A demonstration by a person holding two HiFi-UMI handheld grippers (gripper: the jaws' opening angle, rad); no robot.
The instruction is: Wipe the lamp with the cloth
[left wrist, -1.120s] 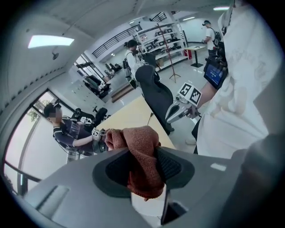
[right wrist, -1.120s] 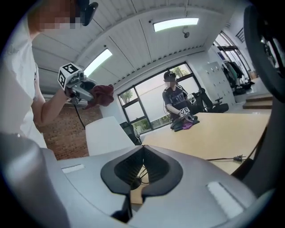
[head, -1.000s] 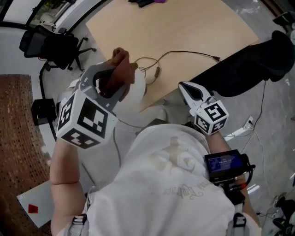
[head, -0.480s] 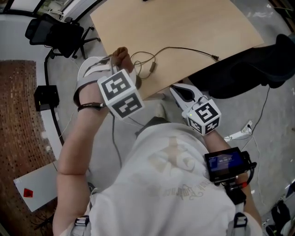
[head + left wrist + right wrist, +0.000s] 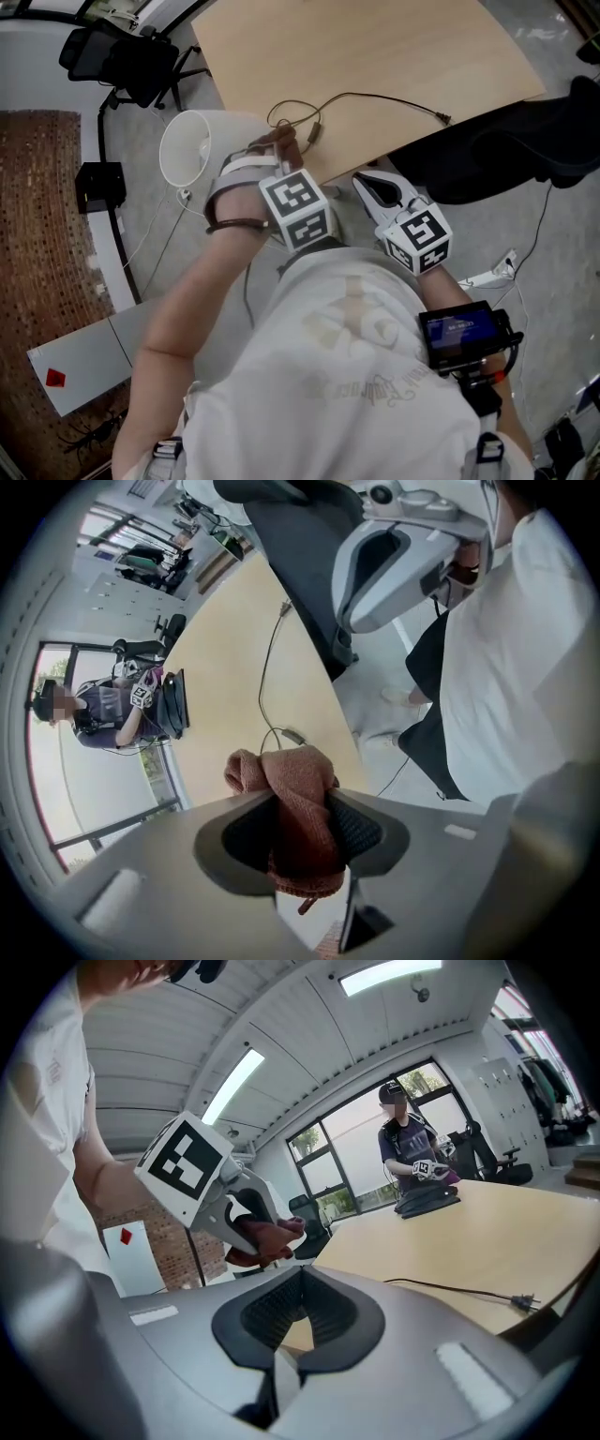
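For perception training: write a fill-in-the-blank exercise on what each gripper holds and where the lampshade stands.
The left gripper is shut on a rust-brown knitted ____. The right gripper, jaws together, holds ____. In the head view, the white round lampshade is to the ____ of the left gripper. Missing: cloth, nothing, left.

Bright, even daylight; shadows soft. Glare off long white ceiling light strip (image 5: 389,977) in right gripper view. Both gripper views fisheye-bent, corners black. Head view sharp.
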